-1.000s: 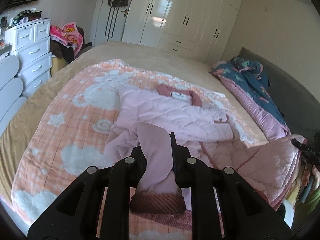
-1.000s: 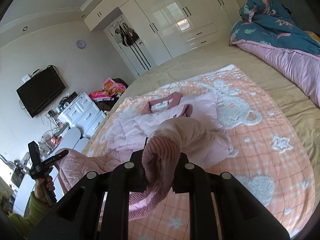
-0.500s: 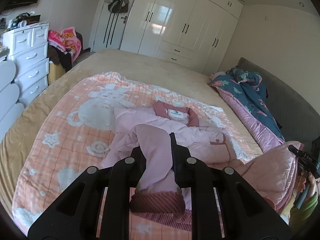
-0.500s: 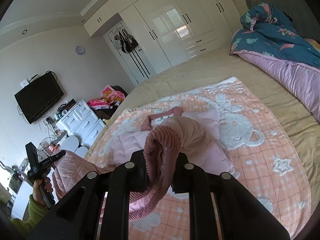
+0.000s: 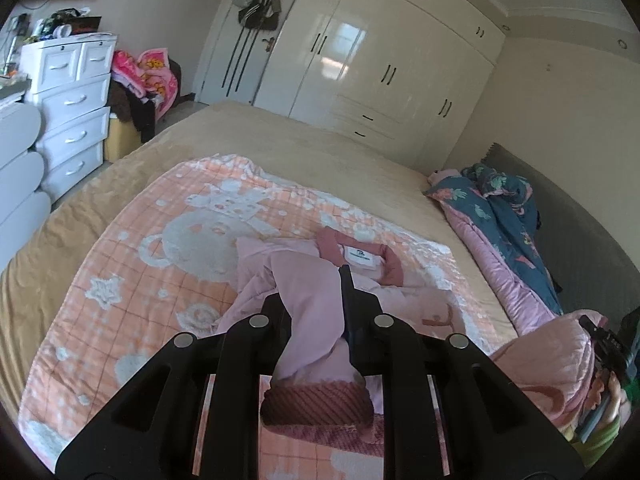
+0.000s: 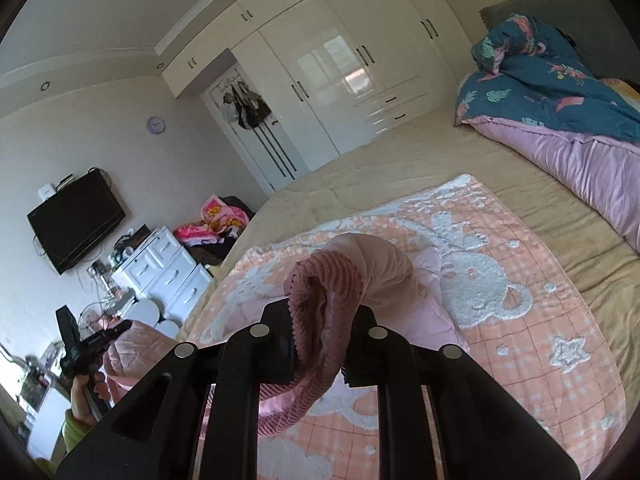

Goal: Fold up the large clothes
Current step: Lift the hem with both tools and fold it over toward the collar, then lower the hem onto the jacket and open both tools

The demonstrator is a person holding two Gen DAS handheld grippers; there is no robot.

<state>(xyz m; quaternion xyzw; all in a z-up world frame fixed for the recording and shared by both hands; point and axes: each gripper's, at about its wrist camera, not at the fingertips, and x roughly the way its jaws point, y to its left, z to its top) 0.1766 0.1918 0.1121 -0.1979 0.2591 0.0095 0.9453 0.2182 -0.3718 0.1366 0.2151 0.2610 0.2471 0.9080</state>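
A pink padded jacket (image 5: 276,264) with a dark pink ribbed collar (image 5: 394,266) lies on an orange bear-pattern blanket (image 5: 132,280) on the bed. My left gripper (image 5: 314,320) is shut on the jacket's lower part, whose ribbed hem (image 5: 318,402) hangs just below the jaws. My right gripper (image 6: 324,328) is shut on the same ribbed hem (image 6: 324,280), which bunches up over the jaws and droops beneath them. Both grippers hold the cloth lifted above the blanket. In the right wrist view the rest of the jacket (image 6: 428,304) trails off behind the raised hem.
A blue and pink quilt (image 5: 504,216) is heaped by the grey headboard (image 5: 592,248). White drawers (image 5: 72,108) and a clothes pile (image 5: 148,76) stand to the left, wardrobes (image 5: 384,68) behind. A hand holding the other gripper (image 6: 86,350) shows at far left, over more pink cloth (image 6: 136,344).
Both grippers have risen and drawn back with the hem, pulling the jacket's lower part up and over its body. The collar now sits closer to the left jaws.
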